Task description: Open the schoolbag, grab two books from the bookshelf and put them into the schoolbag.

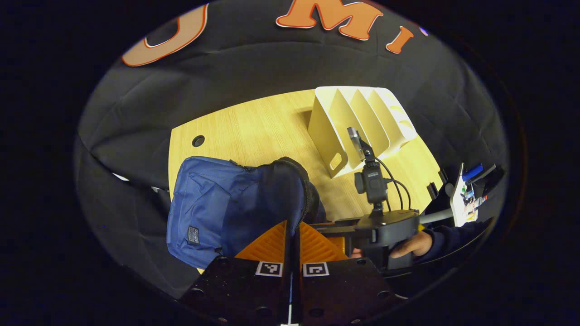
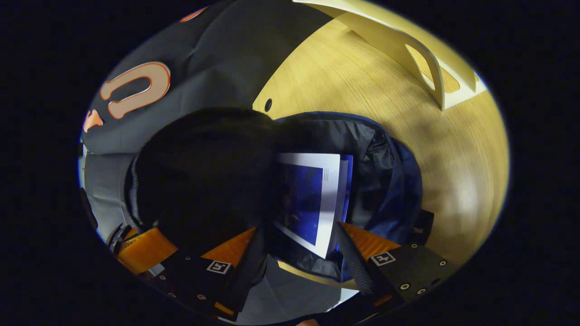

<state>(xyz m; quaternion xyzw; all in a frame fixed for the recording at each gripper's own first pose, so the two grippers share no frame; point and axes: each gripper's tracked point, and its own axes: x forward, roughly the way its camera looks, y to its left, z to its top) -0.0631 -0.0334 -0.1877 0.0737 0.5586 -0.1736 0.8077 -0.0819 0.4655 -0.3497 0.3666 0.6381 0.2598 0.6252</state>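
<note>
The blue schoolbag lies on the wooden table with its dark flap lifted. My left gripper is shut on the flap's edge and holds it up. In the right gripper view the bag's mouth gapes, and a blue-covered book with a white border stands inside; the edge of a second book shows behind it. My right gripper hangs open over the mouth, its fingers on either side of the book's lower corner. The cream bookshelf stands with bare slots behind the bag.
The raised flap hides the left half of the bag's inside. A hand holds the right gripper just right of the bag. A cable hole sits at the table's far left. Small clutter lies beyond the right edge.
</note>
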